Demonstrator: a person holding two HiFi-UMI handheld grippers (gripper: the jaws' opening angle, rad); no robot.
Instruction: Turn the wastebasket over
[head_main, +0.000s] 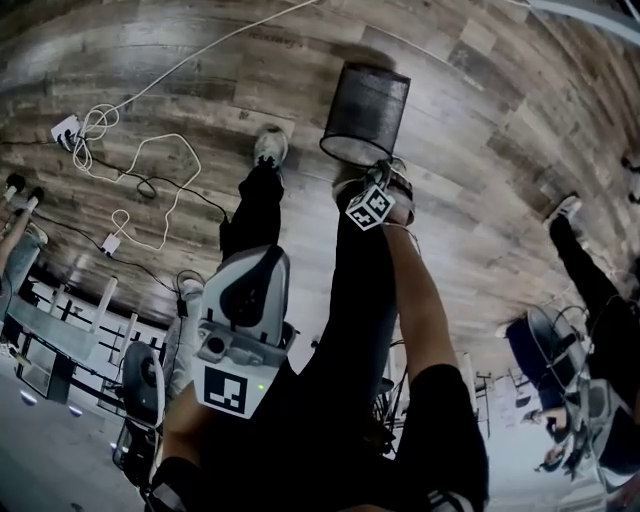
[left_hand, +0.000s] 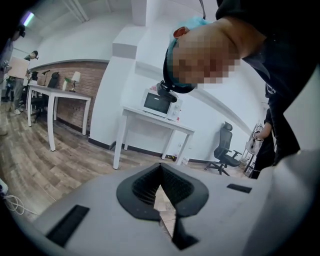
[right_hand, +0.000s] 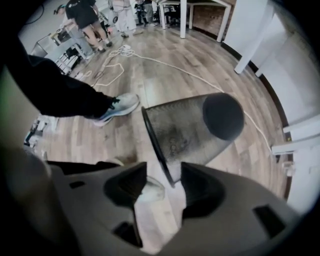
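Observation:
The black mesh wastebasket (head_main: 365, 112) is on the wood floor in front of my feet, its wide rim toward me and its solid base away. In the right gripper view the wastebasket (right_hand: 190, 130) fills the centre and its thin dark rim runs down into the gap between the jaws. My right gripper (right_hand: 165, 185) points down at that rim with its jaws wide open, and the pads do not press on it. In the head view the right gripper (head_main: 375, 182) hangs just below the rim. My left gripper (head_main: 258, 268) is held near my body, shut and empty (left_hand: 167, 210).
A white cable and power strip (head_main: 68, 130) loop over the floor at left. My shoe (head_main: 270, 145) is left of the basket. Other people stand at the right edge (head_main: 590, 290). The left gripper view shows a white table (left_hand: 155, 125) and an office chair (left_hand: 225, 150).

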